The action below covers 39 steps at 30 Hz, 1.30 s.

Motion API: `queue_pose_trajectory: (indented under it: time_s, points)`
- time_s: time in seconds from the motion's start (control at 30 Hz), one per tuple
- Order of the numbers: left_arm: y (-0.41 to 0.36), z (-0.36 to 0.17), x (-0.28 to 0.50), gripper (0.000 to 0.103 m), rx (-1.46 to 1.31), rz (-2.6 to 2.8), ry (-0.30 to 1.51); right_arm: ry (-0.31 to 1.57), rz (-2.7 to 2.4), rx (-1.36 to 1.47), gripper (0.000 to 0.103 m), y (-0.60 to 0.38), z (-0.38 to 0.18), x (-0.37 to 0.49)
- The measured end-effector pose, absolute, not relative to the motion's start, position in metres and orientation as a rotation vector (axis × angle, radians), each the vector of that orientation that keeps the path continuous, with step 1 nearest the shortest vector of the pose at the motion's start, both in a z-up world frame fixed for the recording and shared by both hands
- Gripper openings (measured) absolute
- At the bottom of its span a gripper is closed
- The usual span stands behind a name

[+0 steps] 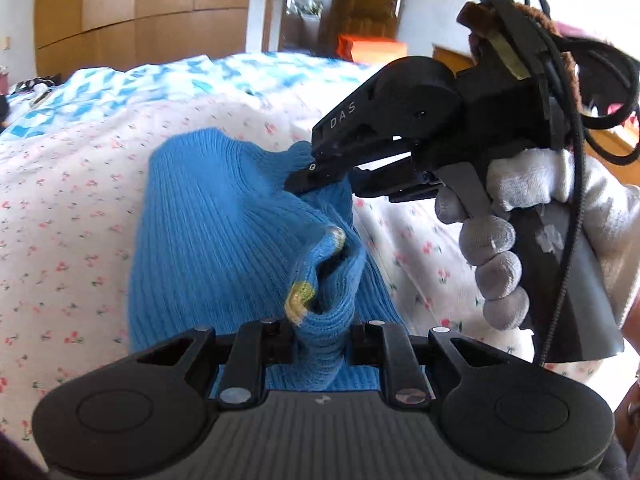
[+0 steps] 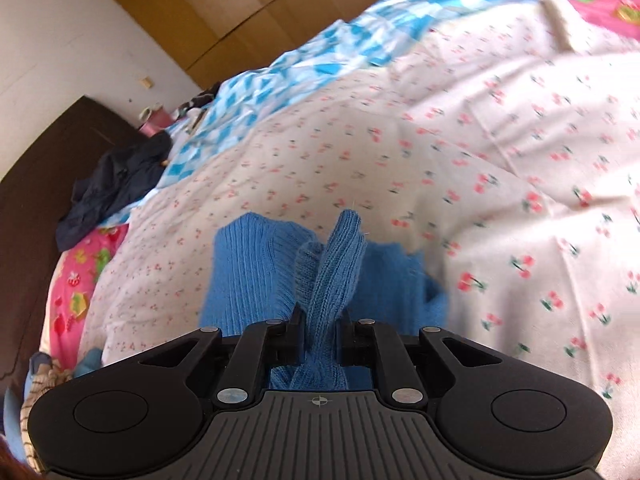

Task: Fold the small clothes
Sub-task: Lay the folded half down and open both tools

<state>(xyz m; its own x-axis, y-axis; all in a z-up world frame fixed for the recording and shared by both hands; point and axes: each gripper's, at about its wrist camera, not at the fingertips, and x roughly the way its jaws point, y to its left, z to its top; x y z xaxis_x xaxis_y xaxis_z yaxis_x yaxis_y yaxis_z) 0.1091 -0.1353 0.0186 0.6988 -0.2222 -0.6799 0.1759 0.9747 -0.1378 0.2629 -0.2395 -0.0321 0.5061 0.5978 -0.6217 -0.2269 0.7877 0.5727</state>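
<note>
A small blue ribbed knit garment (image 1: 216, 232) with a yellow patch lies on the floral bedspread (image 1: 60, 208). My left gripper (image 1: 320, 340) is shut on a bunched edge of it near the yellow patch. My right gripper (image 1: 316, 176) shows in the left wrist view, held by a gloved hand, pinching the garment's far edge. In the right wrist view the right gripper (image 2: 318, 340) is shut on a raised fold of the blue garment (image 2: 336, 264), lifted off the bed.
The bed has a white cherry-print cover (image 2: 500, 160) and a blue-and-white patterned sheet (image 2: 280, 80) behind. A dark garment (image 2: 112, 184) and a pink cloth (image 2: 80, 280) lie at the bed's left edge. A wooden wardrobe (image 1: 140, 8) stands behind.
</note>
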Motion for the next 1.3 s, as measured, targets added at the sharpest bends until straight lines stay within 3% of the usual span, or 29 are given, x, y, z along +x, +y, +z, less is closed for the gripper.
queue_pose_trajectory:
  time_s: [0.73, 0.83, 0.97, 1.3]
  points:
    - [-0.189, 0.008, 0.094, 0.026, 0.098, -0.279, 0.767, 0.91, 0.533, 0.47, 0.013, -0.256, -0.054, 0.268]
    - [-0.193, 0.006, 0.095, 0.032, 0.105, -0.301, 0.782, 0.922, 0.519, 0.449, 0.018, -0.256, -0.057, 0.269]
    - [-0.194, 0.009, 0.087, 0.046, 0.081, -0.344, 0.789, 0.904, 0.515, 0.5, 0.021, -0.266, -0.057, 0.264]
    - [-0.157, 0.036, 0.059, 0.05, -0.007, -0.446, 0.788, 0.757, 0.43, 0.497, 0.023, -0.297, -0.019, 0.236]
